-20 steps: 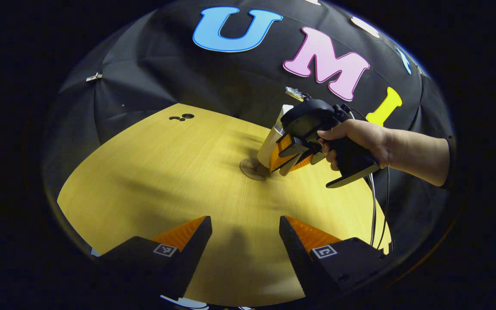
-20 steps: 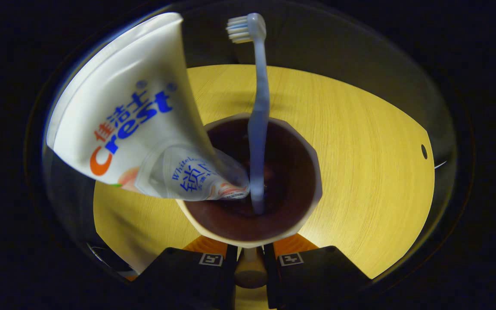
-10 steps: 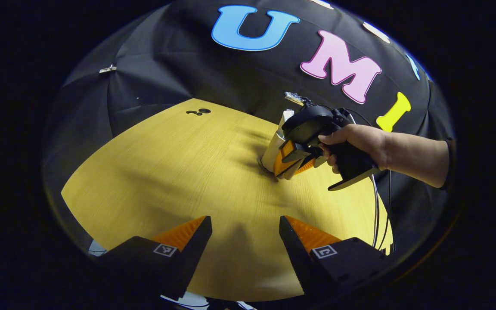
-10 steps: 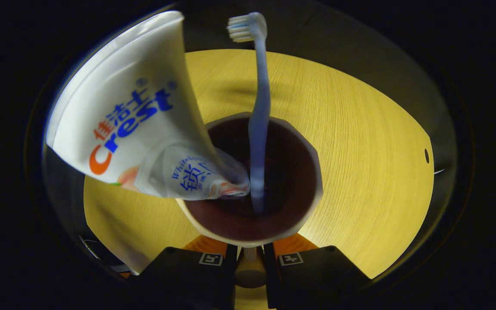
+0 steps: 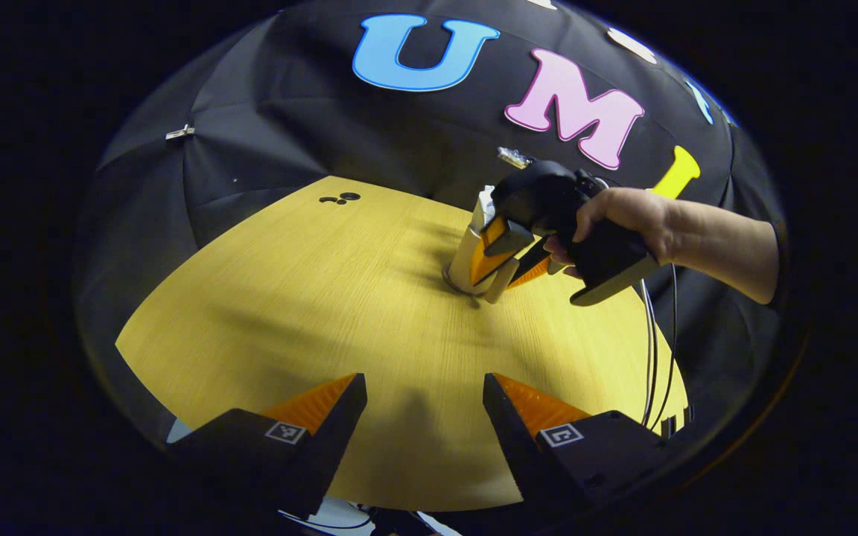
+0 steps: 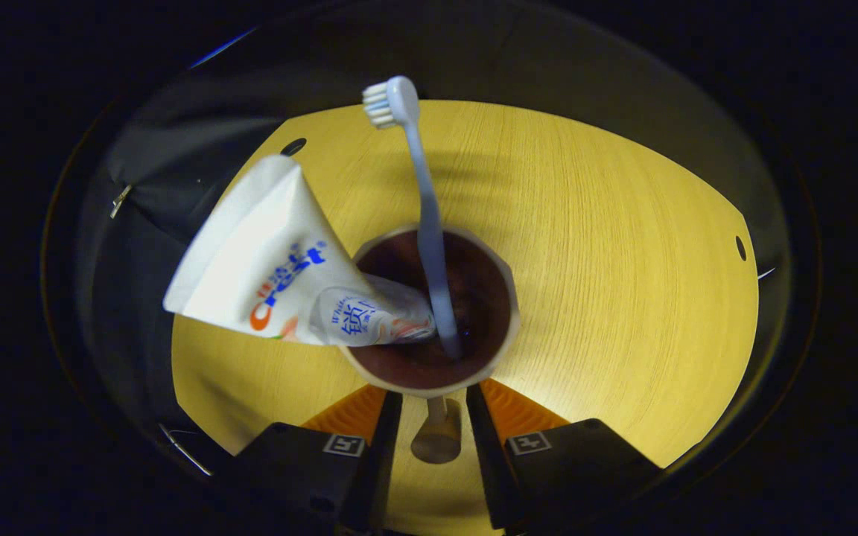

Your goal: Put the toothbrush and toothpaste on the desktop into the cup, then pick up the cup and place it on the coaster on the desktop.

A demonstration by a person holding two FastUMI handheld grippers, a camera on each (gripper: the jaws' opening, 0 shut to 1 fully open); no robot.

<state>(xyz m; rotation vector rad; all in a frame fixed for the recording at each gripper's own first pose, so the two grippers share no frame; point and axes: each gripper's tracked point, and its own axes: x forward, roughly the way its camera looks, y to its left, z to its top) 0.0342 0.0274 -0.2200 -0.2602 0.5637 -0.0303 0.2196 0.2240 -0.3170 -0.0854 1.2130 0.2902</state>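
Cup rigid, top-heavy w/ toothpaste + toothbrush; grip handle low; right tool spread beside handle; left tool spread, idle.

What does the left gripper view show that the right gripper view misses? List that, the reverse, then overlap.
Left gripper view: a hand holding the right gripper at the cup, plus the open left gripper. Right gripper view: the cup's inside, toothbrush and toothpaste leaning in it. Shared: cup, right gripper, table.
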